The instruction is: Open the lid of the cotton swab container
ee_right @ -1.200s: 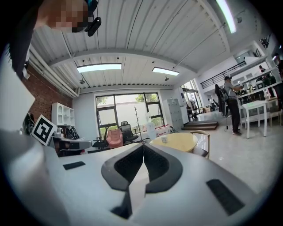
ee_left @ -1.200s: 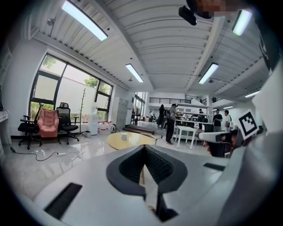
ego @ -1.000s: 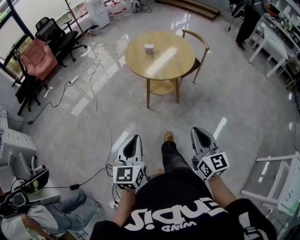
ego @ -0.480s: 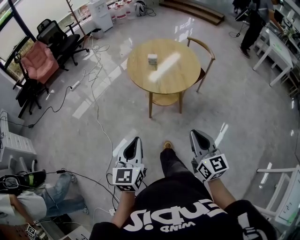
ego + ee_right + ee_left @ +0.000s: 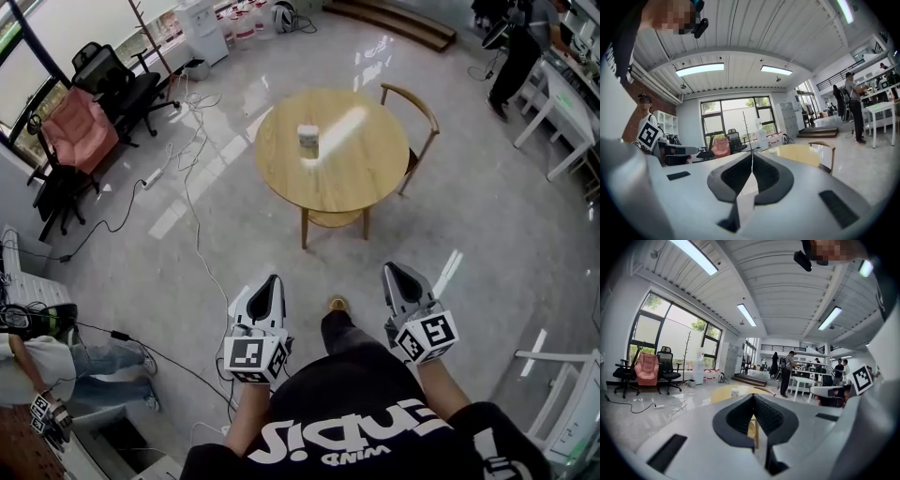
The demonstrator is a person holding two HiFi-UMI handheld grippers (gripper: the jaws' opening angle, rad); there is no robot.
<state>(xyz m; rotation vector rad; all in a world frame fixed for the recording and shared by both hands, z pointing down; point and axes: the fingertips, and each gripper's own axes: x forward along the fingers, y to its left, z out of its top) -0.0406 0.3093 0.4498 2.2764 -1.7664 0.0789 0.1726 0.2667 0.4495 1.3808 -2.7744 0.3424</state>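
A small white cotton swab container (image 5: 308, 137) stands upright near the left side of a round wooden table (image 5: 361, 173), well ahead of me across the floor. It shows as a small white tub (image 5: 735, 392) on the table in the left gripper view. My left gripper (image 5: 273, 281) and right gripper (image 5: 389, 269) are held side by side in front of my body, both shut and empty, far short of the table. The jaws meet at their tips in both gripper views (image 5: 753, 396) (image 5: 752, 153).
A wooden chair (image 5: 415, 120) is tucked at the table's right. Cables (image 5: 192, 178) trail over the glossy floor on the left, past office chairs (image 5: 75, 131). A seated person (image 5: 56, 370) is at lower left, white desks (image 5: 567, 112) and people at right.
The table and container have drawn nearer and lower in the head view as I walk toward them. Both grippers keep their pose and stay shut.
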